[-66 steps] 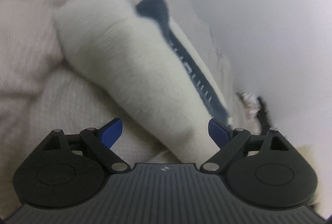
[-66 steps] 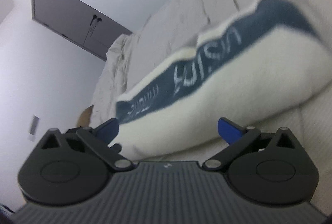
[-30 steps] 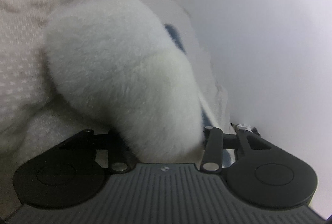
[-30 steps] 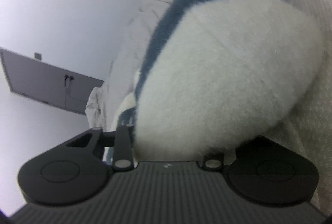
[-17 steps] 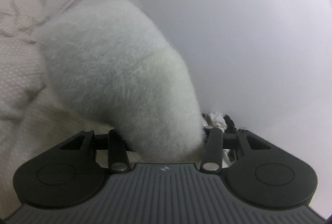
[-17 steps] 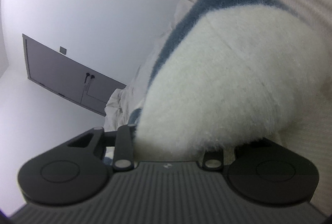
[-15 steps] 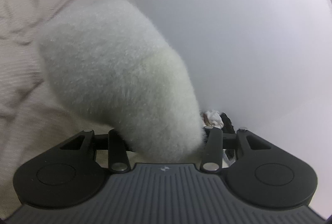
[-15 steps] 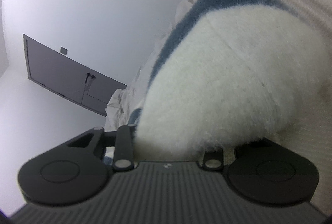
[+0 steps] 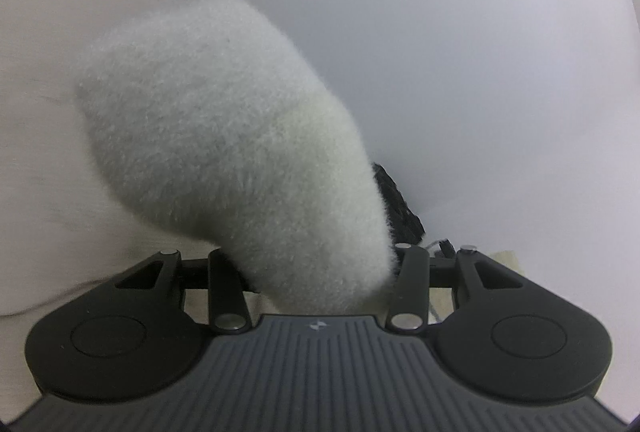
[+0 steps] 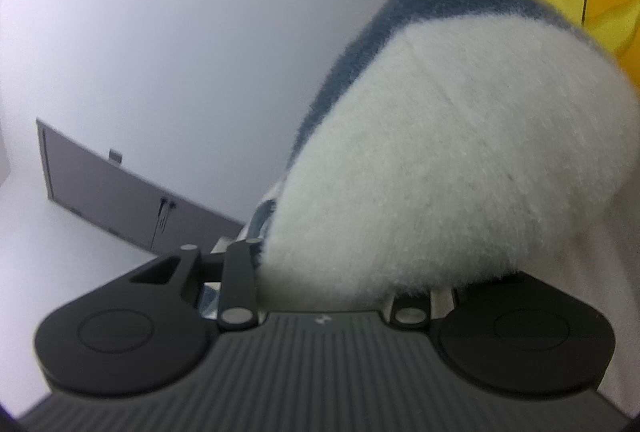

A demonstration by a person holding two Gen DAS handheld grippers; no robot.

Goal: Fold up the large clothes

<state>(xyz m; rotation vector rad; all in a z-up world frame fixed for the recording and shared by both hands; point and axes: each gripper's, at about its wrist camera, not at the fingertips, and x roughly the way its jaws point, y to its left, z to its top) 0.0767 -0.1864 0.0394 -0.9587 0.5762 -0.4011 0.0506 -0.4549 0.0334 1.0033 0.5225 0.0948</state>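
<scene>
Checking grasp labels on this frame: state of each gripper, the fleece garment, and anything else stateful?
left gripper: shut on the fleece garment.
right gripper: shut on the fleece garment.
fleece garment: bunched thick between both pairs of jaws, held up; blue band on top in the right wrist view.
grey door: closed.

Grip: our left gripper [image 9: 316, 272] is clamped on the fleece [image 9: 240, 159].
Behind: bedding [image 9: 40, 111], wall [image 9: 460, 51], perhaps a dark cloth [image 9: 400, 203].
</scene>
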